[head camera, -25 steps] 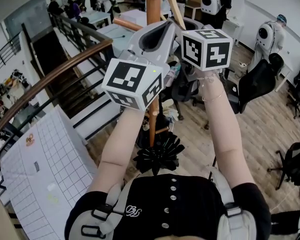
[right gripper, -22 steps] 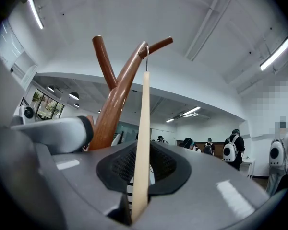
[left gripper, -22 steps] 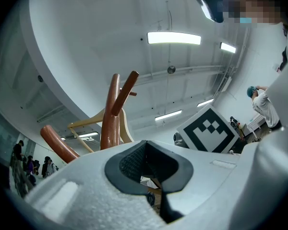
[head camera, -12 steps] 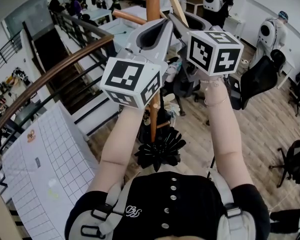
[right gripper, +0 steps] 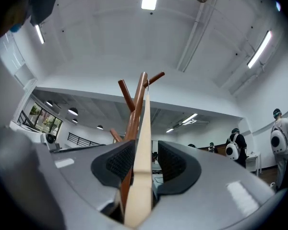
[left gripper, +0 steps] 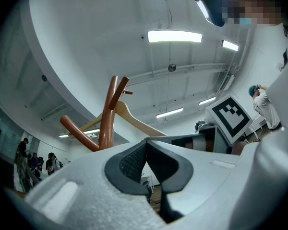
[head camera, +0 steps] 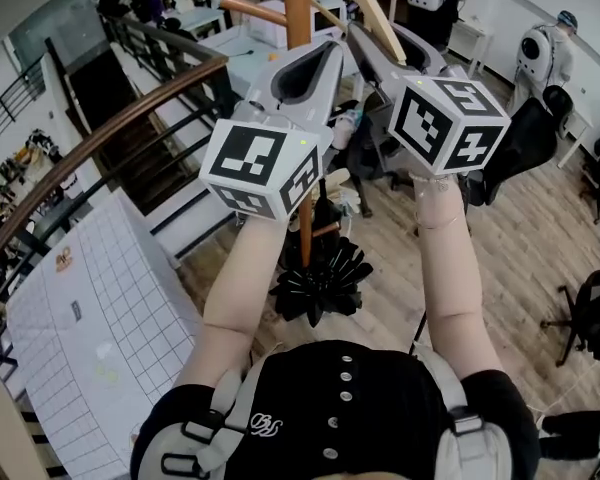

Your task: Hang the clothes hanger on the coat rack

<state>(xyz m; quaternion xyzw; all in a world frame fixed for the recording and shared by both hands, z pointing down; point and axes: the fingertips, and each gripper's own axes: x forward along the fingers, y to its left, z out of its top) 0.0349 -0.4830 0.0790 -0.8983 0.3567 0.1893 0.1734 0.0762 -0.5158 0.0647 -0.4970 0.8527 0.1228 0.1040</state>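
Right tongs (right gripper: 146,152): grey plastic, two-jawed, with black ribbed pads and a black-and-white marker cube at the back. The jaws have just been opening and now stand wide apart. One arm of the pale wooden clothes hanger (right gripper: 143,176) runs straight up the gap. There is clear space on the right-hand pad's side, and the left-hand pad is close by it, but neither pad presses on the wood.

Left tongs (left gripper: 145,145): the same grey make, held up beside the right pair. The two black pads meet at their tips with nothing between them. They point up past the pole and touch neither the hanger nor the rack.

Clothes hanger, look: light, unpainted wood with smooth, flat, gently sloping arms and a thin hook at the peak.

Clothes hanger, place: up at the head of the reddish-brown wooden coat rack (head camera: 298,8), its peak close against the pole among the slanted top pegs. One arm slopes down into the right tongs, the other out behind the pole. The hook reaches the uppermost pegs, but whether it sits over one I cannot tell.

Coat rack: a round upright pole with short pegs angled upward. In the head view, a black fanned piece (head camera: 320,288) sits at its foot on the wooden floor.
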